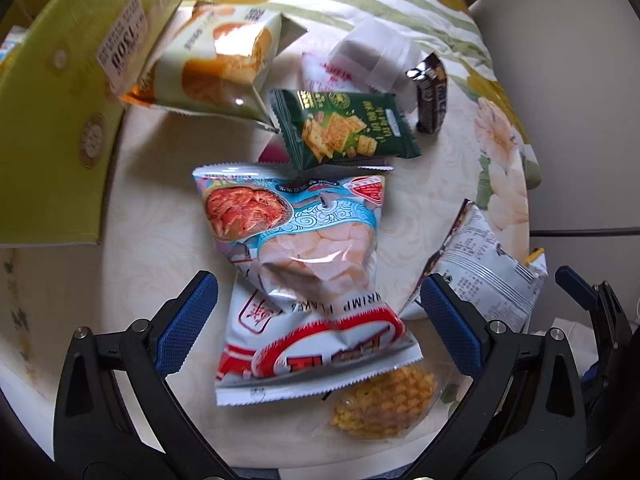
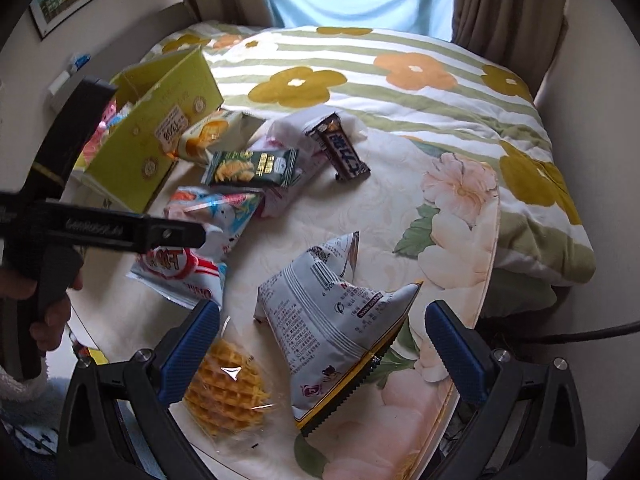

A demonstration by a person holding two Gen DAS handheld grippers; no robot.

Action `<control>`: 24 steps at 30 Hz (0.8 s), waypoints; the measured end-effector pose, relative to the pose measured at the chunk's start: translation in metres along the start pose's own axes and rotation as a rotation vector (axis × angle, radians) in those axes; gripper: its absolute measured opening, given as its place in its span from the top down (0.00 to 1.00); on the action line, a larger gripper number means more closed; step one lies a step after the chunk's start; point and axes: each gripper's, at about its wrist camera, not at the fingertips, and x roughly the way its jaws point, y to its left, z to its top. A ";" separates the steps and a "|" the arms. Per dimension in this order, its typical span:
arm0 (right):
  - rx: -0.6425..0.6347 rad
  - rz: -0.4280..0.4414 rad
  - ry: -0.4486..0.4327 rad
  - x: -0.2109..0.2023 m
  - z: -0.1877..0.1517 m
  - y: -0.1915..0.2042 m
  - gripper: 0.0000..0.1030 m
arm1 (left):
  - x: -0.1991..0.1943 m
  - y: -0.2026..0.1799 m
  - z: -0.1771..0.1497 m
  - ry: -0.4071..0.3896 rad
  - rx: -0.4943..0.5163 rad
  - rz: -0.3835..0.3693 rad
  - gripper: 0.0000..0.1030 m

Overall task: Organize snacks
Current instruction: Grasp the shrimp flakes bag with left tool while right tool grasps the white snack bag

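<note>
Left wrist view: the left gripper (image 1: 318, 312) hangs with jaws spread astride the shrimp-flakes bag (image 1: 296, 248) on the counter (image 1: 152, 272), likely to grab it for the yellow box (image 1: 60, 120); the right gripper (image 2: 322, 344), jaws spread, straddles the grey bag (image 2: 320, 320).

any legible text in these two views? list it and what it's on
"SHRIMP FLAKES", upside down, partly blurred: shrimp chip bag.
"150g", rotated: white sticker on the yellow-green box.
Dark bar wrapper: large white characters, not Latin.
Silver-white bag: small print, unreadable.
Green cracker packet: too small.
</note>
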 end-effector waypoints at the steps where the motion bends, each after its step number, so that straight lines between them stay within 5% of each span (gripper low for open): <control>1: -0.027 -0.011 0.014 0.005 0.000 0.002 0.01 | 0.005 0.000 0.001 0.006 -0.003 0.003 0.02; 9: -0.188 -0.080 0.101 0.034 0.001 0.010 0.01 | 0.029 0.003 0.007 0.039 -0.021 0.003 0.04; 19: -0.412 -0.137 0.129 0.040 0.000 0.023 0.01 | 0.031 0.004 0.004 0.037 0.009 0.035 0.37; 24: -0.560 -0.170 0.133 0.041 -0.006 0.034 0.01 | 0.028 0.001 0.002 0.023 0.030 0.038 0.42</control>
